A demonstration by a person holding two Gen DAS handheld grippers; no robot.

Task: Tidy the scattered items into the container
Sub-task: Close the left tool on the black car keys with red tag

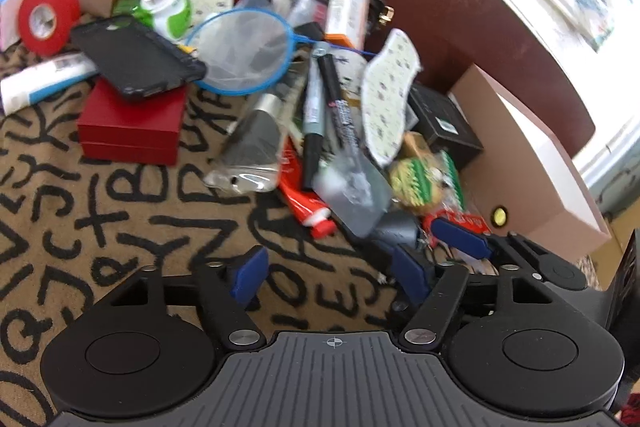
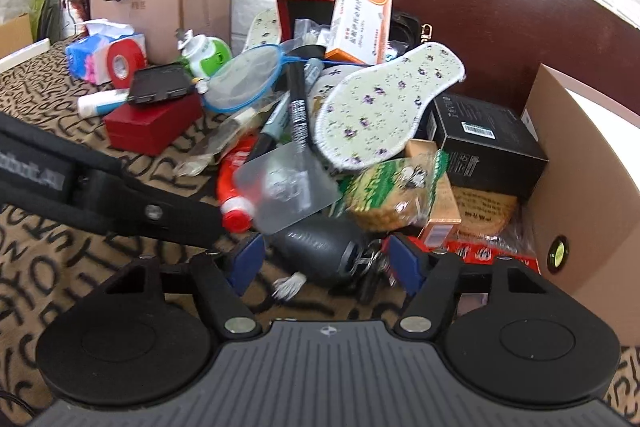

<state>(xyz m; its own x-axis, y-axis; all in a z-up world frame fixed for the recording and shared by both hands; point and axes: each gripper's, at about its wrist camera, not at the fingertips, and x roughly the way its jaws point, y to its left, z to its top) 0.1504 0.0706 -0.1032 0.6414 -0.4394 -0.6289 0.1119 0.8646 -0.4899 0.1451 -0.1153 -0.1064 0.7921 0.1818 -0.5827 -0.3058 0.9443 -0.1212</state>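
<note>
Judging by the heap, little is tidied: the cardboard box (image 2: 568, 155) at the right holds a black carton (image 2: 486, 143) and snack packets (its depths are hidden); floral insole (image 2: 384, 111), markers (image 1: 316, 115), blue net (image 1: 244, 51), red tube (image 2: 236, 183), phone (image 1: 136, 57) and red case (image 1: 132, 129) lie on the patterned cloth (image 1: 120, 211); the right gripper (image 2: 324, 261) has fingers spread around a dark grey pouch (image 2: 316, 247), not clamped; the left gripper (image 1: 332, 273) is open, holding nothing.
</note>
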